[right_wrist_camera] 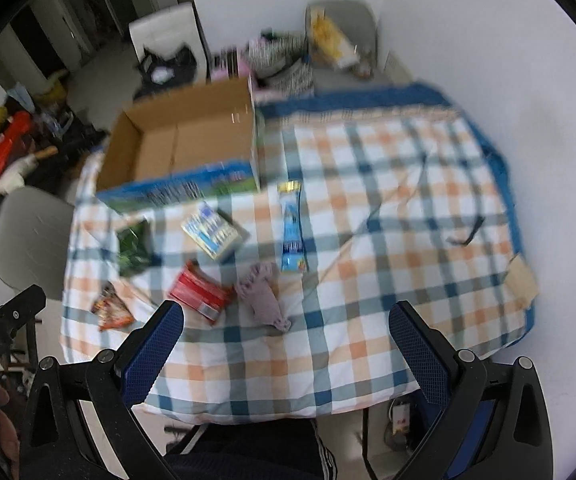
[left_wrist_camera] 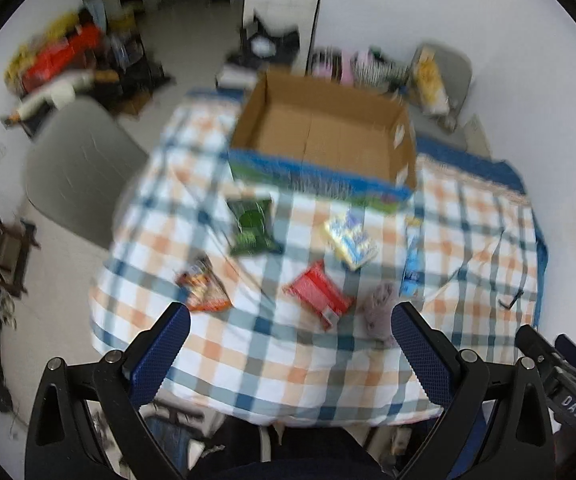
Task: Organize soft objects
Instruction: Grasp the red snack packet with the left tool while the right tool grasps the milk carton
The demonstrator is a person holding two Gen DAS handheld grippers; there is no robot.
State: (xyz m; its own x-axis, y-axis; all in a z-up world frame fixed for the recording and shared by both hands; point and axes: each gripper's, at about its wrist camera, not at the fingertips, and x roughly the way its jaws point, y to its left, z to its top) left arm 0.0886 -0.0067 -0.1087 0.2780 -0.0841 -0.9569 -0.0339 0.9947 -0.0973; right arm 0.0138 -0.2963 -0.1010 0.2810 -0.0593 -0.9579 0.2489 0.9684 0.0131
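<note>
While both views are blurred, the layout on the table reads clearly enough.

Left wrist view
- left gripper (left_wrist_camera: 291,322): fingers spread wide with nothing between them, held above the near edge of the checked tablecloth (left_wrist_camera: 248,360).
- cardboard box (left_wrist_camera: 323,136): open-topped, nothing visible inside, at the far middle of the cloth.
- green packet (left_wrist_camera: 252,226): just in front of the box.
- yellow-blue pack (left_wrist_camera: 352,239): beside the green packet, nearer the right.
- red pack (left_wrist_camera: 319,295): near the middle, close to the purple soft toy (left_wrist_camera: 377,312).
- orange snack bag (left_wrist_camera: 204,290): near the left finger.
- blue tube pack (left_wrist_camera: 411,264): right of the toy.

Right wrist view
- right gripper (right_wrist_camera: 286,318): jaws wide apart and holding nothing, over the near part of the cloth.
- purple soft toy (right_wrist_camera: 262,296): lies flat just beyond the left finger, almost touching the red pack (right_wrist_camera: 200,292).
- blue tube pack (right_wrist_camera: 292,228): just behind the toy.
- cardboard box (right_wrist_camera: 184,148): far left of the cloth.
- grey chair (right_wrist_camera: 28,240): beside the table's left edge.
</note>
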